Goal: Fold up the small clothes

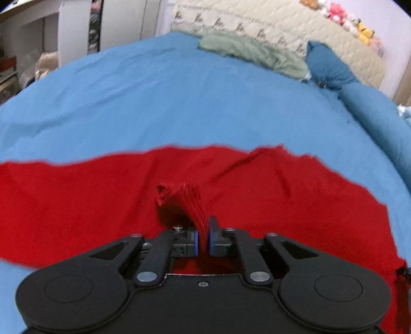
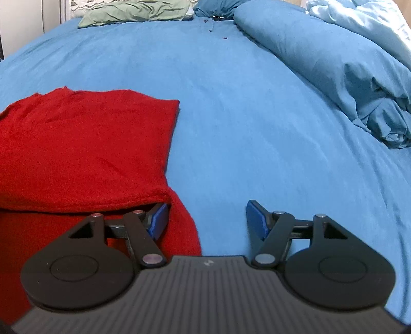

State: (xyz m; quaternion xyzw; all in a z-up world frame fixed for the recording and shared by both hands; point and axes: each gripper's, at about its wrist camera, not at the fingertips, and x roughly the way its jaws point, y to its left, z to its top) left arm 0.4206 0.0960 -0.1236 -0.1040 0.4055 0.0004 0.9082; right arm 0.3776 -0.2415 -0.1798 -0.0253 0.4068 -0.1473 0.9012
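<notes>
A red knitted garment (image 1: 257, 195) lies spread on the blue bed sheet (image 1: 167, 102). My left gripper (image 1: 203, 236) is shut on a pinched fold of the red garment, which rises between the blue pads. In the right wrist view the red garment (image 2: 84, 149) lies to the left with a folded layer on top. My right gripper (image 2: 205, 218) is open and holds nothing. Its left pad (image 2: 158, 221) sits at the garment's right edge, under the folded layer, and its right pad (image 2: 257, 221) is over bare sheet (image 2: 244, 115).
A green garment (image 1: 246, 51) lies at the far side of the bed, also in the right wrist view (image 2: 136, 11). A bunched blue duvet (image 2: 334, 64) fills the right side. A beige quilted headboard (image 1: 257, 23) with plush toys stands behind. White furniture (image 1: 64, 30) stands far left.
</notes>
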